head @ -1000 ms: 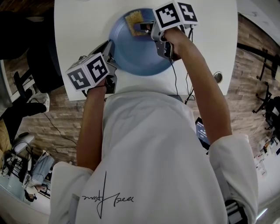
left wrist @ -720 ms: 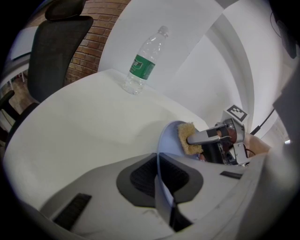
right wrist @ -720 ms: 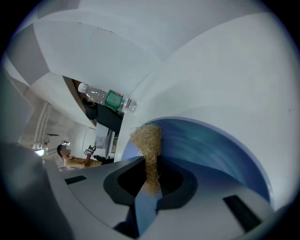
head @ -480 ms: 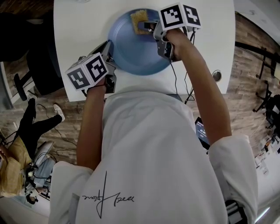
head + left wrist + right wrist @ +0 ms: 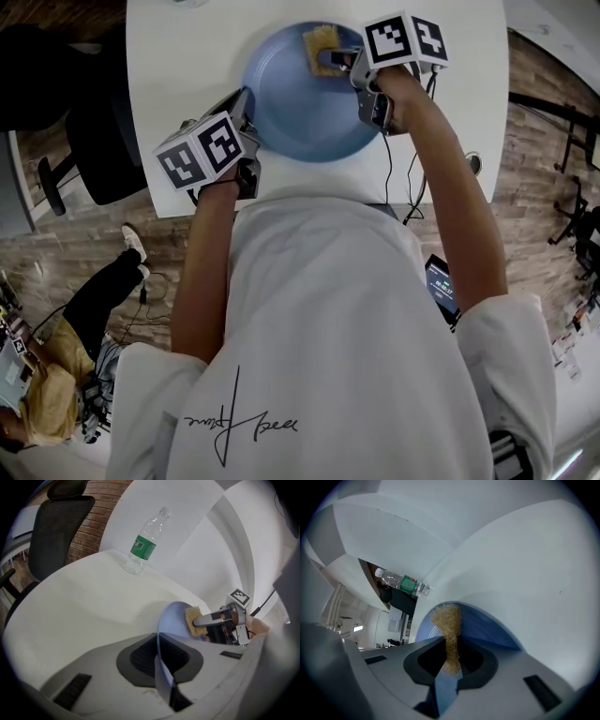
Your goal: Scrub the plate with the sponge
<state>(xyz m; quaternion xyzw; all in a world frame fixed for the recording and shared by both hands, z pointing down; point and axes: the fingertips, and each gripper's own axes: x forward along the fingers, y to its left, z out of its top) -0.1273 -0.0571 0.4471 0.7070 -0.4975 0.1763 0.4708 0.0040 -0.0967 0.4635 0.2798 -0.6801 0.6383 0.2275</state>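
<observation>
A round blue plate (image 5: 305,112) lies on the white table (image 5: 178,56). My left gripper (image 5: 242,105) is shut on the plate's near-left rim; in the left gripper view the thin rim (image 5: 158,637) runs edge-on between the pads. My right gripper (image 5: 337,61) is shut on a tan fibrous sponge (image 5: 321,42), which it presses on the plate's far side. In the right gripper view the sponge (image 5: 447,625) sticks out of that gripper (image 5: 449,657) over the plate (image 5: 487,625). The left gripper view also shows the sponge (image 5: 192,619) and the right gripper (image 5: 216,619).
A clear plastic bottle with a green label (image 5: 144,542) stands on the table beyond the plate, also seen as the bottle (image 5: 401,583). A black office chair (image 5: 56,522) is at the table's left. A phone (image 5: 441,286) and another person's legs (image 5: 103,291) are by the floor.
My right gripper has slid the sponge to the right along the plate's far side. The left gripper keeps its hold on the rim and has not moved.
</observation>
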